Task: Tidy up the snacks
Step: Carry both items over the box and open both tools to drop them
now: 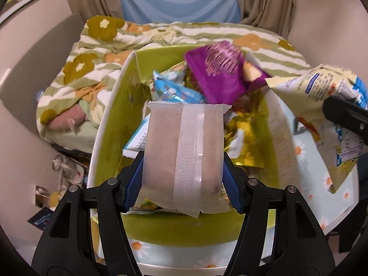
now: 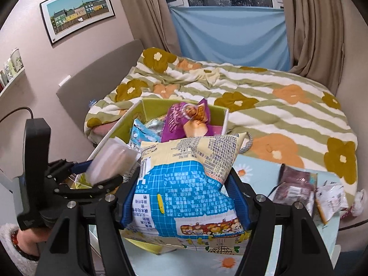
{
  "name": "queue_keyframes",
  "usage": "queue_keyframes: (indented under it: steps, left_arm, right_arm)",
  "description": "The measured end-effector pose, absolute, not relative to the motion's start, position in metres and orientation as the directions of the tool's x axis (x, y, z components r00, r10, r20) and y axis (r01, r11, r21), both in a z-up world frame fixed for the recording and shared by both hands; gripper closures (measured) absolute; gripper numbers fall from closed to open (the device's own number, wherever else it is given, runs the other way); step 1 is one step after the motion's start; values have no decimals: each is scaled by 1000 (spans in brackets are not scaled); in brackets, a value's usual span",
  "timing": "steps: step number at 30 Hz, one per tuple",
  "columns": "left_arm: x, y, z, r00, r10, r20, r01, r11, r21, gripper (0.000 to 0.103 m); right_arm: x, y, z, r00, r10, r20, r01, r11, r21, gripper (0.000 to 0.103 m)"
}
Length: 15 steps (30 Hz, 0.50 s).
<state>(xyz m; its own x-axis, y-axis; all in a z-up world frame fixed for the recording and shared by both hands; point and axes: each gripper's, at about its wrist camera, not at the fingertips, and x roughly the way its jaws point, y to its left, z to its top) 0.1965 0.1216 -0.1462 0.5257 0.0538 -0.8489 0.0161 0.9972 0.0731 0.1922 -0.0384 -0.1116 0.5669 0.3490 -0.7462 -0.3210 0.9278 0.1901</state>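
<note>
Left wrist view: your left tongs [image 1: 184,179] are clamped partway on a frosted packet [image 1: 184,147], pads pressing both sides, held over the green-lined box [image 1: 108,124]. Packet looks smooth, pinkish inside, ribbed seal strip down its middle. Risk: slick film, it may slide out short of the box. Right wrist view: your right tongs [image 2: 185,197] pinch a puffy blue-and-cream snack bag [image 2: 184,179], above the tabletop's daisy cloth [image 2: 260,172] just beside the box. Risk: squeezing crushes the contents. Beyond, the box is heaped already; the purple bag [image 1: 218,73] sits high and could tip out. Loose packets [image 2: 299,186] wait at right, the bed [image 2: 264,105] behind.
</note>
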Motion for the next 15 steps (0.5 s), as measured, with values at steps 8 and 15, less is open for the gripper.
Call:
queue_keyframes:
  steps: [8, 15]
  left_arm:
    - [186, 154, -137, 582, 17, -813, 24, 999, 39, 0]
    - [184, 178, -138, 578, 22, -816, 33, 998, 50, 0]
  right_arm:
    - [191, -24, -120, 560, 301, -772, -265, 948, 177, 38]
    - [196, 1, -126, 542, 304, -783, -238, 950, 204, 38]
